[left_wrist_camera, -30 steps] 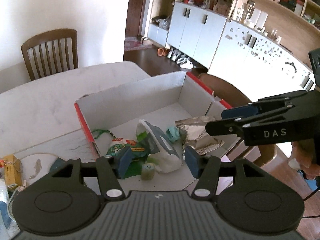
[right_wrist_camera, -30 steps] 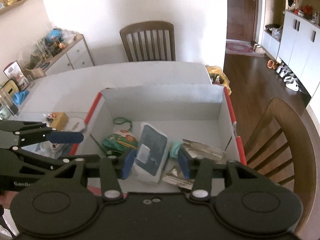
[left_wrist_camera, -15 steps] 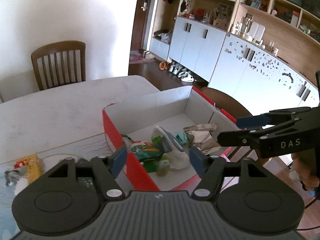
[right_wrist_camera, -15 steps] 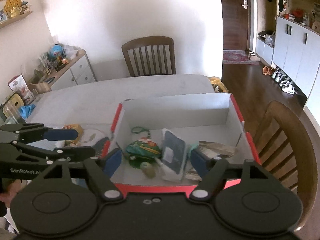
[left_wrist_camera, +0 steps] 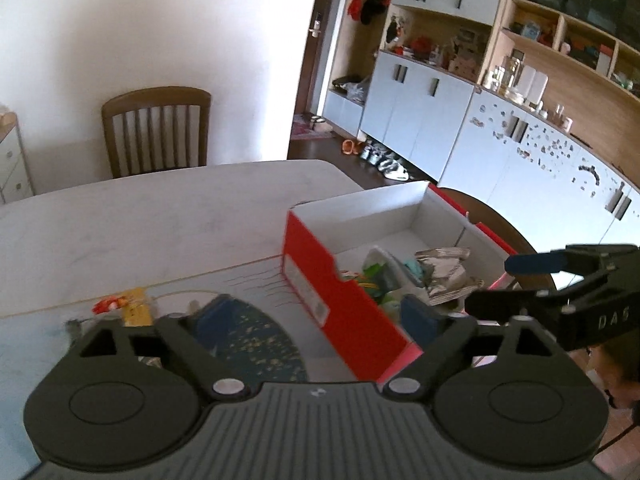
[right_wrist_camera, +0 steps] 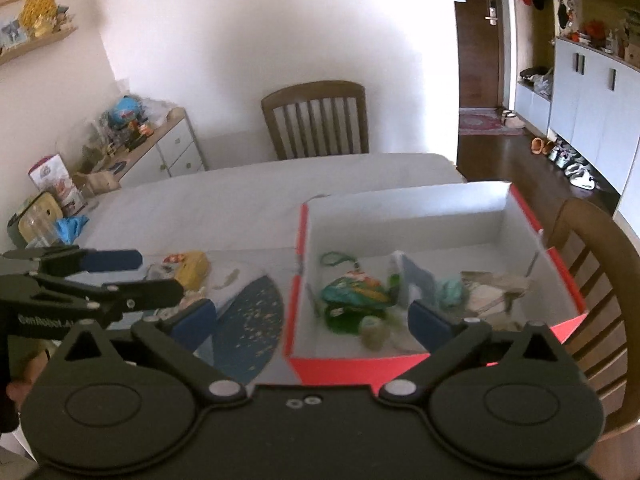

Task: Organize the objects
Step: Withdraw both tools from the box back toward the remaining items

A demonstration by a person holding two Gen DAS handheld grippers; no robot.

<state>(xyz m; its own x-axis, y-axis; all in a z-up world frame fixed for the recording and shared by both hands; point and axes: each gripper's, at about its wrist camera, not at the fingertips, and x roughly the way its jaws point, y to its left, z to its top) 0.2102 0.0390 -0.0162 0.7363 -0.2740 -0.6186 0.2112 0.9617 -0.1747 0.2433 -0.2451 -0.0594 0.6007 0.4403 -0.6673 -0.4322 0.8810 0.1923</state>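
Note:
A red box with white inner walls [right_wrist_camera: 400, 216] stands on the table. Inside lie a green snack bag [right_wrist_camera: 356, 290], a white-and-blue tissue pack [right_wrist_camera: 416, 280], a silver foil bag [right_wrist_camera: 492, 290] and a small pale roll [right_wrist_camera: 374, 330]. My right gripper [right_wrist_camera: 312, 320] hangs in front of the box's near wall, its jaws opening wide with nothing gripped. My left gripper [left_wrist_camera: 316, 316] hovers by the box's red side wall [left_wrist_camera: 320, 280], its jaws also opening, empty. Each gripper shows in the other's view: the right gripper [left_wrist_camera: 500, 284] and the left gripper [right_wrist_camera: 148, 276].
Left of the box lie a dark blue fan-shaped mat [right_wrist_camera: 248, 320] and a yellow packet [right_wrist_camera: 194, 274] on the pale table [left_wrist_camera: 140, 224]. One wooden chair [right_wrist_camera: 316, 120] stands at the far side, another [right_wrist_camera: 592, 264] to the right of the box. A cluttered sideboard [right_wrist_camera: 160, 148] lines the left wall.
Both grippers have drawn back from over the box and risen slightly, and their jaws have spread wide. The tissue pack, earlier between the right fingers, stays in the box.

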